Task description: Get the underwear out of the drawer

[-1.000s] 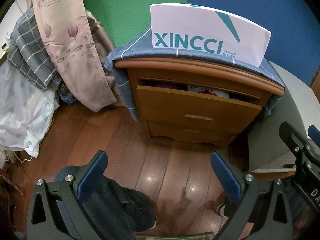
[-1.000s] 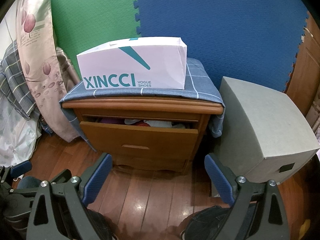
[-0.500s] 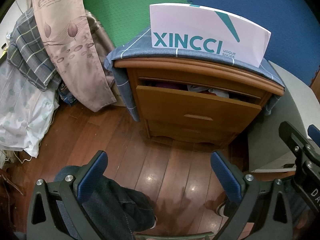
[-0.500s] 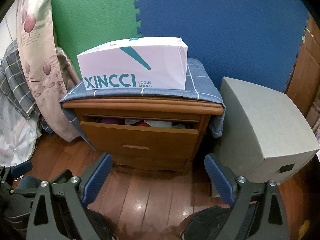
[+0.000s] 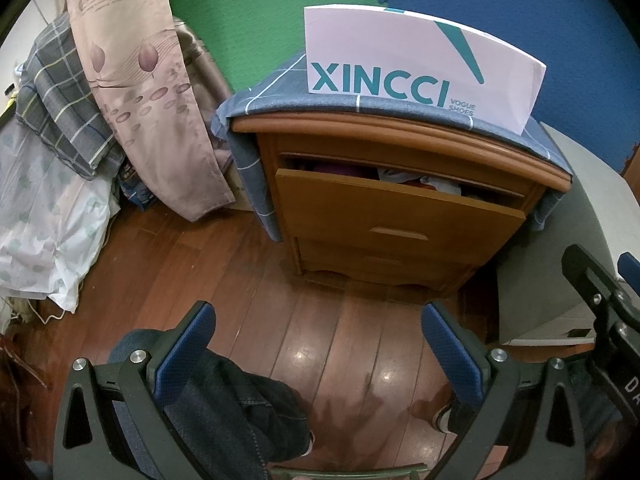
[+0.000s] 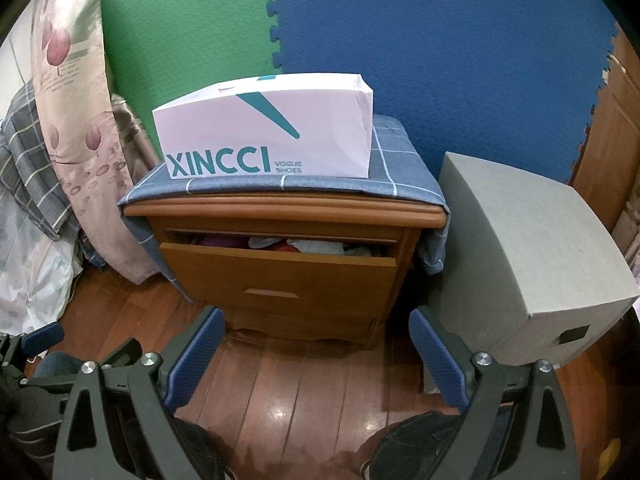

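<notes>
- Top drawer of the wooden nightstand pulled partway out – opening done, or at least begun.
- Underwear heaped inside, just behind the drawer front: purple toward the left end, white, red and pale pieces toward the middle and right. Nothing lifted out.
- Left gripper spread wide and empty, hanging low above the wood floor, well short of the drawer.
- Right gripper likewise released, fingers holding nothing, aimed at the nightstand's lower front.
- Left to do, by judgement: reach, pinch one garment, draw it clear – the whole pick.
- Slot between the drawer front's top edge and the overhanging nightstand top looks narrow; probably a tight entry from above unless pulled further.
- Grey box close against the nightstand's right side; draped curtain and bedding crowding the left.
- Open floor straight ahead gives a clear frontal approach; shoe box on the checked cloth above, out of the path.
</notes>
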The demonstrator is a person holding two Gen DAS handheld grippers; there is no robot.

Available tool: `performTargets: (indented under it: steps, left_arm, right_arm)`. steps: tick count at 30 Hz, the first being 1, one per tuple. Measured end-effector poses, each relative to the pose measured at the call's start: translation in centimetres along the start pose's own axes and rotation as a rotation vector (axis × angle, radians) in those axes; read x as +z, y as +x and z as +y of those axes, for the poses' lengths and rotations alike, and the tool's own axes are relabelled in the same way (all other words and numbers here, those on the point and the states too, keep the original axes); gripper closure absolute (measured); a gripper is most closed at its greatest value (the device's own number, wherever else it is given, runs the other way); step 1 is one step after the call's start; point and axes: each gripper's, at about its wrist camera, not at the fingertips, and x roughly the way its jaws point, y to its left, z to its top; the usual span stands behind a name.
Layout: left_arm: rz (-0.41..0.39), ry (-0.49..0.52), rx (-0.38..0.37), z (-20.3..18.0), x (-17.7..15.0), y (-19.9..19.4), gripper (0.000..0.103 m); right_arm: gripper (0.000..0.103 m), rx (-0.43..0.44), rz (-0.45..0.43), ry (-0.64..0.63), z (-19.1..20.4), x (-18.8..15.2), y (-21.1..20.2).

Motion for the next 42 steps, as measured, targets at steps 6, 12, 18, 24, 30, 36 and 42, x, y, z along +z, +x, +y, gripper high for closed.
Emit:
performTargets:
  steps: [6,12,18,24,30,36,42]
  left_arm:
    - [-0.001,-0.002,0.0,0.05,0.01,0.0,0.001]
    - [0.0,-0.008,0.002,0.26,0.02,-0.02,0.001]
    - [0.001,-0.009,0.003,0.42,0.08,0.01,0.001]
    - [0.001,-0.008,0.003,0.46,0.04,-0.02,0.001]
    - [0.003,-0.009,0.004,0.53,0.03,0.01,0.001]
    - [0.005,-0.009,0.002,0.78,-0.08,-0.04,0.001]
    - [0.007,-0.014,0.002,1.0,-0.18,0.09,0.001]
  right_arm:
    - [0.007,0.001,0.006,0.003,-0.17,-0.02,0.16]
    - [0.007,-0.001,0.008,0.001,-0.2,-0.13,0.26]
    - [0.007,0.002,0.016,0.004,-0.38,-0.07,0.42]
    - [0.007,0.002,0.02,0.003,-0.38,-0.03,0.53]
    - [0.007,0.004,0.023,0.003,-0.45,-0.1,0.59]
    - [0.007,0.005,0.024,0.003,-0.45,-0.22,0.66]
    - [0.007,0.004,0.026,0.005,-0.49,-0.34,0.73]
